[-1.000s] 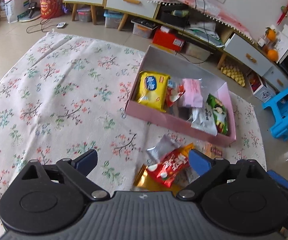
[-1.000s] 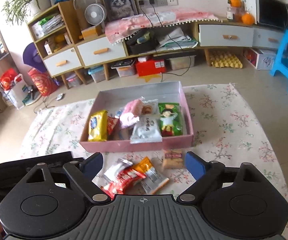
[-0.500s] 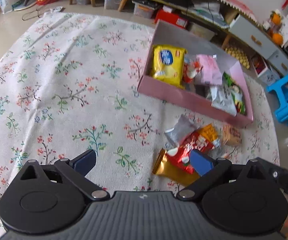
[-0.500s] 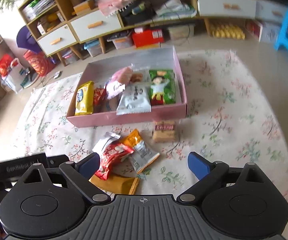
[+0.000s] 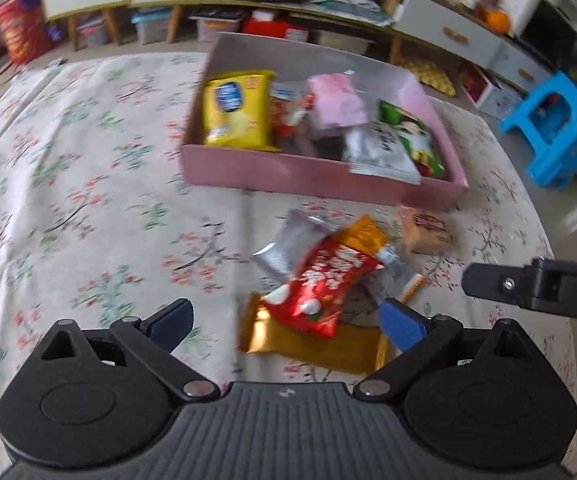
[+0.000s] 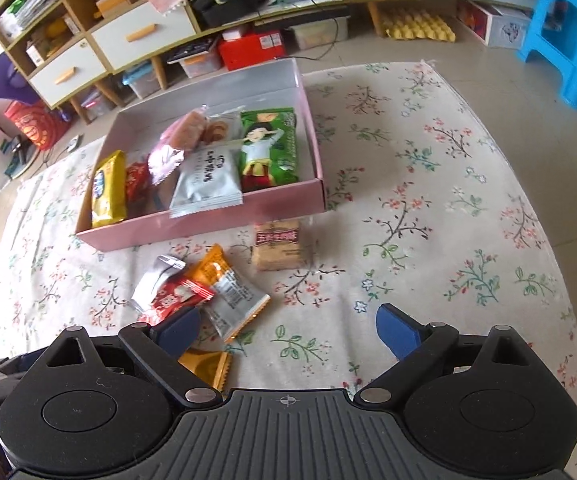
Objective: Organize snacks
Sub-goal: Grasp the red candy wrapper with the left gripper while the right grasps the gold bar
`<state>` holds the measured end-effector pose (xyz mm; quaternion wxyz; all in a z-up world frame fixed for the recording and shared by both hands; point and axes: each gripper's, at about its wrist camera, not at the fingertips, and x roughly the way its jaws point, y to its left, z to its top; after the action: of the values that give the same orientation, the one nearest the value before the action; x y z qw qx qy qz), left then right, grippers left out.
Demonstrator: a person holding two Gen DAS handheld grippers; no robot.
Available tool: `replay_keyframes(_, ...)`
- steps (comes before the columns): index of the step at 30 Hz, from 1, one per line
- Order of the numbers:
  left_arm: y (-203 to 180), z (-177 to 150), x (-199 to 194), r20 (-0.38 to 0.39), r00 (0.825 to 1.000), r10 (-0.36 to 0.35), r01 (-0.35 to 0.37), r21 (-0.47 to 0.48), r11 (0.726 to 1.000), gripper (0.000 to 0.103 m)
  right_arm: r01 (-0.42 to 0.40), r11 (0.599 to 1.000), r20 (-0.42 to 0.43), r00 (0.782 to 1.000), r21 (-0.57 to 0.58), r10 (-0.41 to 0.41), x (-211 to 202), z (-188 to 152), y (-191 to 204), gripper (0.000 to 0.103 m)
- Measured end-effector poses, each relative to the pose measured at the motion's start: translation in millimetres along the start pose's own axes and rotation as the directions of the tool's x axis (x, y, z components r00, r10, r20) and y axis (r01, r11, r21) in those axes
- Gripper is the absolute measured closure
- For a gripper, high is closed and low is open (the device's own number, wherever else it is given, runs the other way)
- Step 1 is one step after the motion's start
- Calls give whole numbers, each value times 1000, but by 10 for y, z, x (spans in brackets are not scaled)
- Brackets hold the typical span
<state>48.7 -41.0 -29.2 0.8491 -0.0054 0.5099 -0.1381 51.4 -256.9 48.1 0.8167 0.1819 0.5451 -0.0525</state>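
A pink box (image 5: 288, 172) (image 6: 208, 220) on the floral cloth holds several snack packets, among them a yellow one (image 5: 236, 108) and a green one (image 6: 268, 148). In front of it lie loose snacks: a red packet (image 5: 320, 284) (image 6: 176, 294), a silver packet (image 5: 288, 244), an orange-and-silver packet (image 6: 224, 288), a gold packet (image 5: 308, 340) and a brown biscuit pack (image 6: 280, 248) (image 5: 424, 232). My left gripper (image 5: 288, 322) is open, low over the red and gold packets. My right gripper (image 6: 288, 328) is open, just right of that pile.
The floral cloth (image 6: 448, 200) covers a round table. A blue stool (image 6: 564, 32) stands on the floor to the right. Low cabinets with drawers (image 6: 136, 36) and storage bins line the back wall. My right gripper's body (image 5: 536, 288) shows in the left wrist view.
Both grippers have dropped lower and closer to the loose snack pile. The left one has swung right, so the red and gold packets now lie between its fingers. Both stay open.
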Motion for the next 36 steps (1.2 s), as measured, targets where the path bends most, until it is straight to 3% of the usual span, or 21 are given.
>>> replay_keyframes(7,-86,81,148,-4,999,-35,35,33,999,29,12,1000,-4,1000,4,-12,22,19,-10,7)
replay_keyframes(11,-147,69,220,-5,999,-45,45,85,995,50,17,1000,-5,1000,1,-17,32,23,6,7)
replay_keyframes(15,-214,39,281,9,1000,-19,18,149,989,54,15,1000,-6,1000,-3,-15,41,29,23,7)
replay_keyframes(20,-224,24,297,14,1000,-5,3,181,984,70,14,1000,-10,1000,-2,-14,47,23,28,7)
replay_keyframes(27,-166,35,96,8,999,-40,38,143,989,74,-3,1000,-13,1000,9,3,48,7,7,7)
replay_keyframes(32,23,85,-133,39,996,-83,81,53,995,74,-39,999,-54,998,-8,38,115,-14,11,7)
replay_keyframes(36,308,165,-330,82,992,-97,103,-75,992,74,-108,984,-108,990,-143,92,225,-114,186,7)
